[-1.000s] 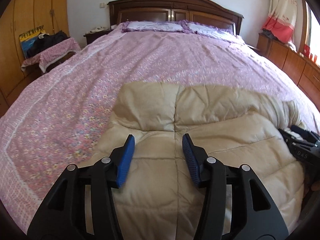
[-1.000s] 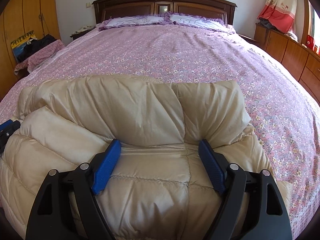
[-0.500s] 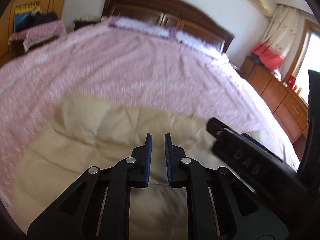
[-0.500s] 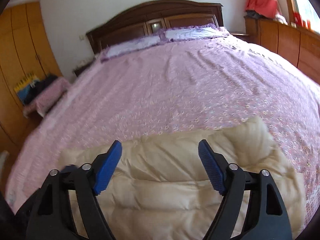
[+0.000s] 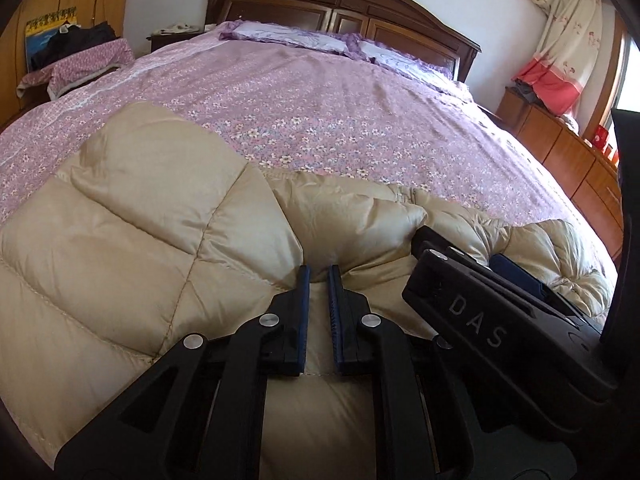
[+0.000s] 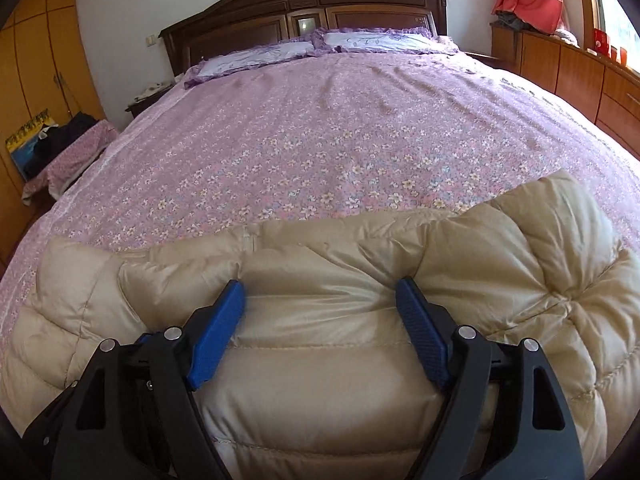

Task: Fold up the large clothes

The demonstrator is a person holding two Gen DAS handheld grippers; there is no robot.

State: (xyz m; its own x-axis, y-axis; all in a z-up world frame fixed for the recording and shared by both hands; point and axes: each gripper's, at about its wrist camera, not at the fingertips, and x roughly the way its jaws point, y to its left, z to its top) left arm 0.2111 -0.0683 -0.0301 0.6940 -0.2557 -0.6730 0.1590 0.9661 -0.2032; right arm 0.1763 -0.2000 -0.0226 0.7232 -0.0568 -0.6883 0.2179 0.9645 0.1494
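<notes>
Items in my two wrist views:

1. Jacket [image 5: 140, 248]: beige, quilted and puffy. It lies across the near end of the bed [image 5: 320, 112], bunched into thick folds, with one padded lobe raised at the left of the left view and another at the right of the right view [image 6: 552, 240].

2. Left gripper [image 5: 318, 276]: jaws narrow, having just been closing. The blue pads stand almost parallel with a thin ridge of jacket cloth pinched between them, and creases run out from the tips.

3. Right gripper [image 6: 320, 284]: jaws wide. The blue pads are spread over a smooth jacket panel with nothing clamped. Its black body also shows at the right of my left view [image 5: 480, 312], just beside the left gripper.

4. Bed cover: pink-purple floral print, filling most of both views beyond the jacket.

5. Pillows [image 6: 256, 56]: two, pale lilac with frilled edges, lying against the headboard [image 6: 304, 4], which is dark carved wood.

6. Wardrobe [image 6: 32, 80]: orange wood, on the left wall.

7. Small table [image 5: 80, 60]: covered in floral cloth, with dark items heaped on it.

8. Cabinets [image 6: 560, 64]: low, wooden, along the right wall.

9. Curtain [image 5: 560, 60]: cream over red, gathered at the window.
</notes>
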